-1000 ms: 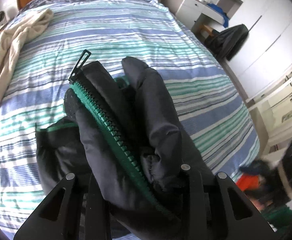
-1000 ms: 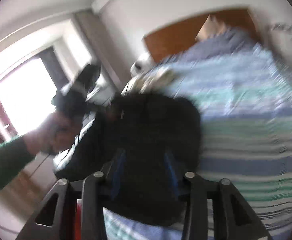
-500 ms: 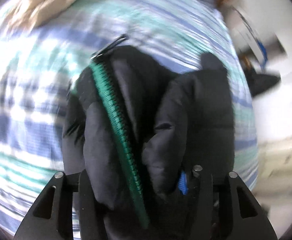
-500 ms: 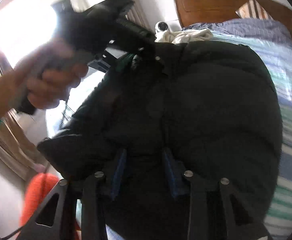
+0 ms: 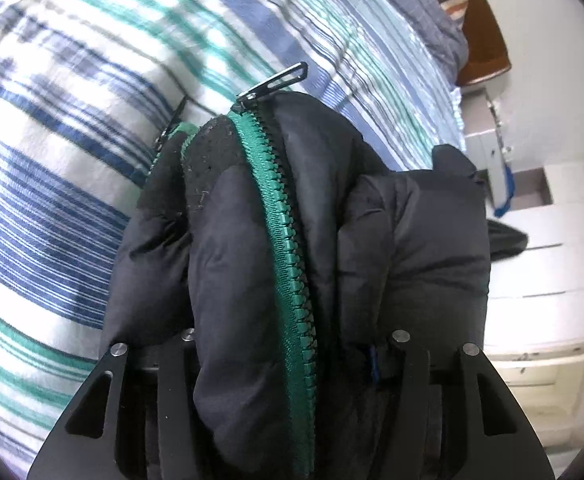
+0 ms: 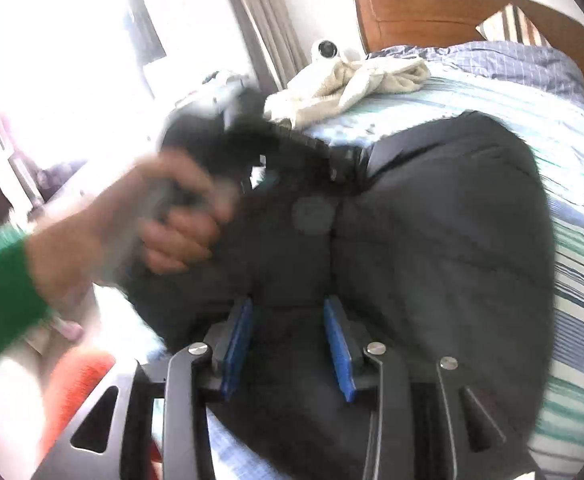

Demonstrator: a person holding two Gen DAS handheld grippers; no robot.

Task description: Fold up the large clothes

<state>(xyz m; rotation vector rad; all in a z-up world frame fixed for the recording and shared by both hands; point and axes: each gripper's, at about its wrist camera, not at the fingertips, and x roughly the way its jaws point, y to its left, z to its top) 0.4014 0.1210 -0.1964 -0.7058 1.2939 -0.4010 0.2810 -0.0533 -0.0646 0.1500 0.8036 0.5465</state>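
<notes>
A black puffer jacket (image 5: 231, 260) with a green zipper (image 5: 287, 240) and a metal pull (image 5: 279, 80) is bunched thickly between the fingers of my left gripper (image 5: 292, 336), which is shut on it just above the striped bed cover (image 5: 71, 120). In the right wrist view the jacket's (image 6: 432, 220) broad back bulges over the bed. My right gripper (image 6: 287, 320) is shut on a fold of it between blue pads (image 6: 338, 344). A hand (image 6: 171, 220) in a green sleeve holds the blurred left gripper (image 6: 292, 148) at the jacket's far edge.
A cream garment (image 6: 352, 80) and a small white camera (image 6: 326, 49) lie at the bed's far left by the wooden headboard (image 6: 432, 12). White drawers (image 5: 544, 280) stand beside the bed. Something orange (image 6: 79, 384) lies low on the floor side.
The left gripper has rolled and come down closer to the bed cover, still holding the zipper edge. In the right view the hand with the left gripper has sunk from the top to mid-frame.
</notes>
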